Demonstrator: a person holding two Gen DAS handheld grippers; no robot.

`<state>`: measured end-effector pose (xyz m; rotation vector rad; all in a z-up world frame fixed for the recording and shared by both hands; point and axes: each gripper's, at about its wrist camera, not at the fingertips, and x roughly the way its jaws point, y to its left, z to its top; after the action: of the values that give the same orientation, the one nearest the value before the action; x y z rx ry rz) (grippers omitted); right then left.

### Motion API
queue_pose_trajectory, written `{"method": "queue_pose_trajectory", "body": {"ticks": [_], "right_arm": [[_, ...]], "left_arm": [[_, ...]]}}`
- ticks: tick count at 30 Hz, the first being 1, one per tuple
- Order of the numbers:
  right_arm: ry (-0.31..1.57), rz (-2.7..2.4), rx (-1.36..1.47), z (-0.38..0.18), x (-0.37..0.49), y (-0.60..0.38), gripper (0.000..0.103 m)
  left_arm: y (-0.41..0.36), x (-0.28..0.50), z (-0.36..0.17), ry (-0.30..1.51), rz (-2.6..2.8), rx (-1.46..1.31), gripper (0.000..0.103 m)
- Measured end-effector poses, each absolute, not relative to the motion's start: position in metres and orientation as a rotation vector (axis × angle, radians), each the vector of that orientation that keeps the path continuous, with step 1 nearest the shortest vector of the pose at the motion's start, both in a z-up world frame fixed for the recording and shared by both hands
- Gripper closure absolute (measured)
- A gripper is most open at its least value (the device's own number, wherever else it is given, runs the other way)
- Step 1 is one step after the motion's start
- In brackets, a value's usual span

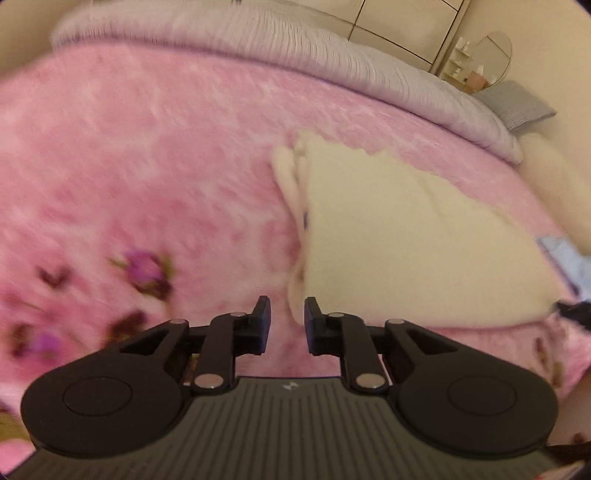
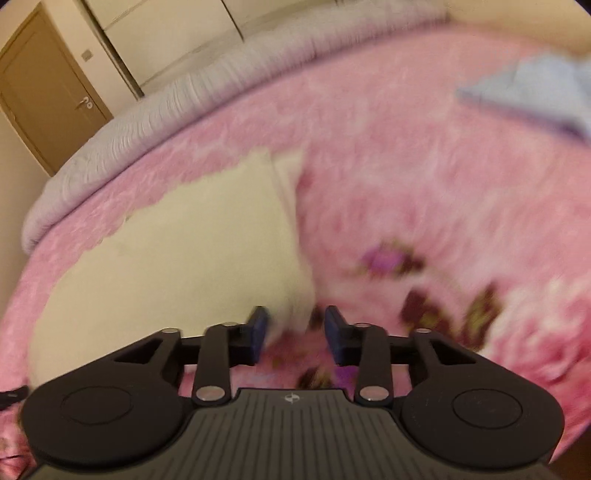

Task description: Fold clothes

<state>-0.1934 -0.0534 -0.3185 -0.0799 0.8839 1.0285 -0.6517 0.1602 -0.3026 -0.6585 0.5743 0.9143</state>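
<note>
A cream garment (image 1: pixel 399 236) lies folded flat on the pink fluffy blanket (image 1: pixel 147 177), with stacked layers along its left edge. My left gripper (image 1: pixel 287 325) is open just off the garment's near left corner, nothing between its fingers. In the right wrist view the same cream garment (image 2: pixel 177 258) spreads to the left on the pink blanket (image 2: pixel 424 184). There my right gripper (image 2: pixel 295 332) is open at the garment's near right corner, and the cloth edge sits close to the left finger. Both views are blurred by motion.
A light blue cloth (image 2: pixel 535 92) lies on the blanket at the far right, also at the right edge (image 1: pixel 569 262) of the left wrist view. A grey ribbed quilt (image 1: pixel 295 48) borders the far side. Beyond stand a wardrobe (image 1: pixel 406 22), a round mirror (image 1: pixel 495 55) and a brown door (image 2: pixel 48 96).
</note>
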Motion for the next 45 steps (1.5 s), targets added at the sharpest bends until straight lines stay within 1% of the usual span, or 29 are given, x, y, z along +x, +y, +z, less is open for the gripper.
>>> {"method": "queue_pose_trajectory", "body": {"ticks": [2, 3, 5, 6, 8, 9, 10, 12, 13, 14, 16, 17, 19, 21, 24, 25, 27, 30, 32, 33, 38, 45], "right_arm": [[0.779, 1.023, -0.105, -0.303, -0.207, -0.055, 0.066], [0.737, 1.034, -0.12, -0.299, -0.214, -0.053, 0.069], [0.71, 1.076, -0.166, -0.301, -0.223, -0.042, 0.071], [0.729, 1.059, -0.187, -0.308, -0.222, -0.037, 0.077], [0.783, 1.006, -0.228, -0.324, -0.218, -0.028, 0.077], [0.824, 0.975, -0.23, -0.333, -0.213, -0.028, 0.077], [0.859, 0.959, -0.201, -0.335, -0.209, -0.032, 0.069], [0.9, 0.941, -0.16, -0.333, -0.206, -0.043, 0.068], [0.905, 0.933, -0.162, -0.328, -0.209, -0.05, 0.068], [0.91, 0.926, -0.165, -0.323, -0.212, -0.056, 0.068], [0.91, 0.928, -0.171, -0.312, -0.224, -0.064, 0.063], [0.912, 0.937, -0.164, -0.308, -0.23, -0.068, 0.059], [0.928, 0.952, -0.168, -0.303, -0.245, -0.074, 0.037], [0.938, 0.962, -0.207, -0.301, -0.259, -0.074, 0.033], [0.949, 0.964, -0.252, -0.293, -0.282, -0.079, 0.024], [0.948, 0.965, -0.263, -0.29, -0.289, -0.082, 0.02], [0.943, 0.968, -0.281, -0.282, -0.302, -0.089, 0.014], [0.9, 0.971, -0.296, -0.264, -0.319, -0.102, 0.014], [0.876, 0.971, -0.295, -0.252, -0.327, -0.11, 0.014], [0.864, 0.974, -0.299, -0.245, -0.331, -0.114, 0.014], [0.799, 0.994, -0.317, -0.218, -0.355, -0.132, 0.014], [0.753, 1.035, -0.327, -0.201, -0.372, -0.152, 0.014]], "left_arm": [[0.148, -0.645, -0.288, 0.543, 0.906, -0.593, 0.089], [0.146, -0.639, -0.284, 0.529, 0.877, -0.576, 0.089], [0.15, -0.621, -0.29, 0.544, 0.839, -0.558, 0.087], [0.152, -0.612, -0.294, 0.552, 0.821, -0.551, 0.087], [0.165, -0.597, -0.315, 0.616, 0.827, -0.592, 0.086], [0.166, -0.594, -0.32, 0.641, 0.846, -0.592, 0.09], [0.167, -0.59, -0.325, 0.665, 0.865, -0.592, 0.09], [0.155, -0.587, -0.316, 0.683, 0.881, -0.575, 0.086], [0.149, -0.585, -0.312, 0.692, 0.888, -0.566, 0.081], [0.143, -0.583, -0.308, 0.7, 0.896, -0.558, 0.079], [0.131, -0.578, -0.299, 0.712, 0.913, -0.55, 0.077], [0.123, -0.576, -0.294, 0.715, 0.923, -0.551, 0.075], [0.111, -0.575, -0.287, 0.719, 0.941, -0.562, 0.07], [0.093, -0.573, -0.279, 0.721, 0.95, -0.572, 0.069], [0.069, -0.572, -0.266, 0.711, 0.96, -0.562, 0.063], [0.061, -0.572, -0.262, 0.707, 0.964, -0.558, 0.059], [0.045, -0.572, -0.254, 0.7, 0.971, -0.551, 0.057], [0.021, -0.571, -0.241, 0.69, 0.981, -0.54, 0.051], [0.003, -0.57, -0.227, 0.677, 0.992, -0.504, 0.042], [-0.006, -0.57, -0.221, 0.671, 0.998, -0.484, 0.041], [-0.04, -0.569, -0.193, 0.642, 1.007, -0.417, 0.039], [-0.074, -0.566, -0.18, 0.633, 1.013, -0.371, 0.036]]}}
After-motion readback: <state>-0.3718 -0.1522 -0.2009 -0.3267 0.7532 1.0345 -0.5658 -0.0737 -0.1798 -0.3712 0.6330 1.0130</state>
